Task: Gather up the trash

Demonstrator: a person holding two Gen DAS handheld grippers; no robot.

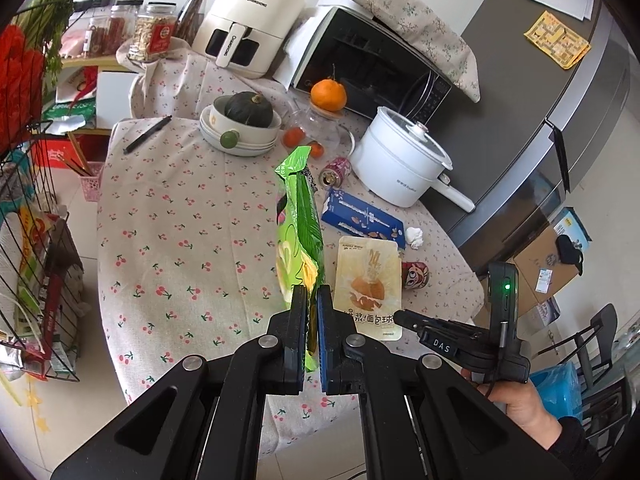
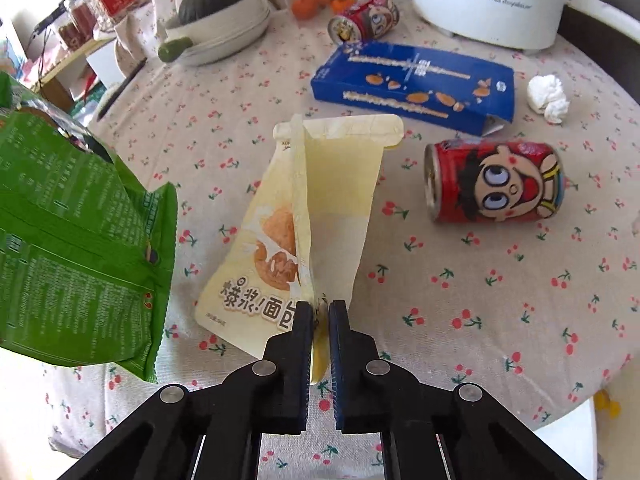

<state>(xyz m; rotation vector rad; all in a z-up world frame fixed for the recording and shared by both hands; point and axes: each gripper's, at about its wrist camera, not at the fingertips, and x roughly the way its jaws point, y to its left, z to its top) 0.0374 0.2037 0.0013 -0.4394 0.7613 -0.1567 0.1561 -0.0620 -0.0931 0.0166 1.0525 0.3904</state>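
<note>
My left gripper (image 1: 312, 294) is shut on a green snack bag (image 1: 300, 232) and holds it edge-up above the table; the bag also shows at the left of the right wrist view (image 2: 76, 240). My right gripper (image 2: 320, 307) is shut on the near edge of a pale yellow bread wrapper (image 2: 316, 200), which is partly lifted and folded; it also shows in the left wrist view (image 1: 370, 280). On the cherry-print tablecloth (image 2: 480, 300) lie a blue carton (image 2: 416, 84), a red cartoon can (image 2: 496, 182), a second can (image 2: 364, 18) and a crumpled tissue (image 2: 548, 98).
A white electric pot (image 1: 400, 160), a stacked bowl with a dark squash (image 1: 244, 120), a glass jar with an orange on it (image 1: 328, 94), small tangerines, a microwave (image 1: 372, 68) and an air fryer (image 1: 248, 20) stand at the back. A wire rack (image 1: 36, 240) stands left.
</note>
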